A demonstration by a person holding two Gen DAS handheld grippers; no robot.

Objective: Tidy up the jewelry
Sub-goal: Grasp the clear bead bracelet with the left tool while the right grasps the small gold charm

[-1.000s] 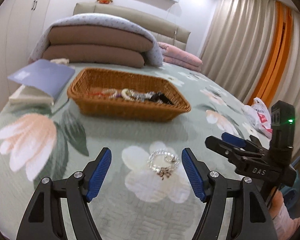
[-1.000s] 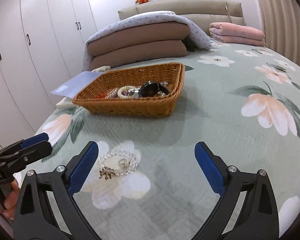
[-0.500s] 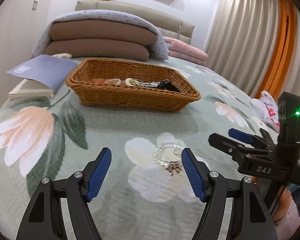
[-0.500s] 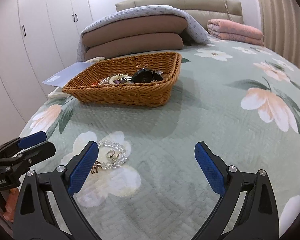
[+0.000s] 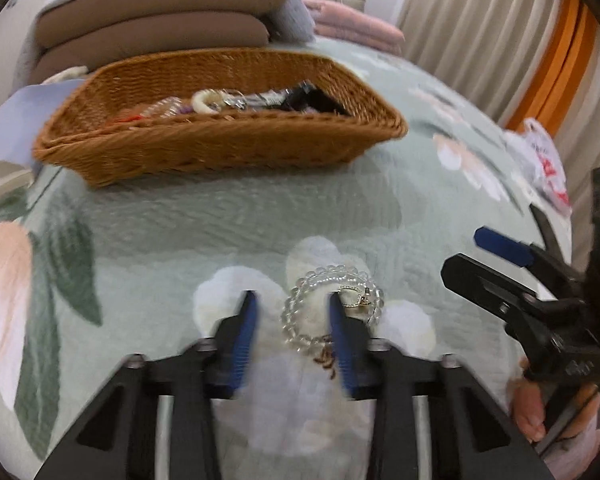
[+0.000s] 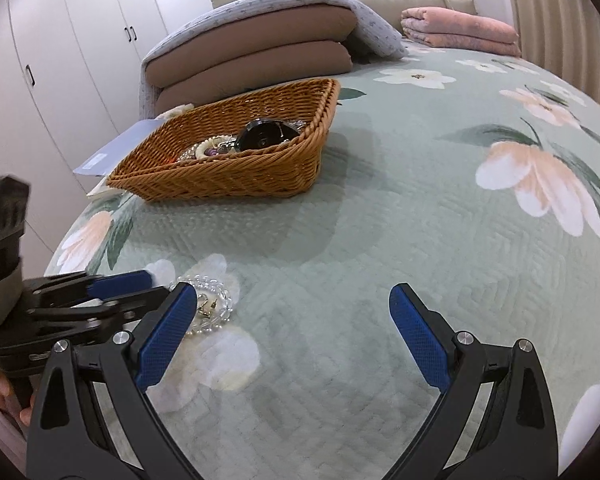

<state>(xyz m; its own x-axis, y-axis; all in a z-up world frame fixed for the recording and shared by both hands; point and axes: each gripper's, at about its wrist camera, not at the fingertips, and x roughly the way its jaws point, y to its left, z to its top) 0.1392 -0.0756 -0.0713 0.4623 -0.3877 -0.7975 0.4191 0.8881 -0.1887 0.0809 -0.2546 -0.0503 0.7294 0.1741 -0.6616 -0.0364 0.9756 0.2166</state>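
Detail differs by camera: the left wrist view looks straight down onto the clear bead bracelet with its small gold charm, lying on a white flower of the green bedspread, while the right wrist view catches only part of it behind a blue pad. The left gripper is partly closed, not yet clamped, one pad outside the loop and one inside it. The right gripper gapes wide, holding nothing; the wicker basket of jewelry sits well beyond.

bracelet on bedspread, basket behind.
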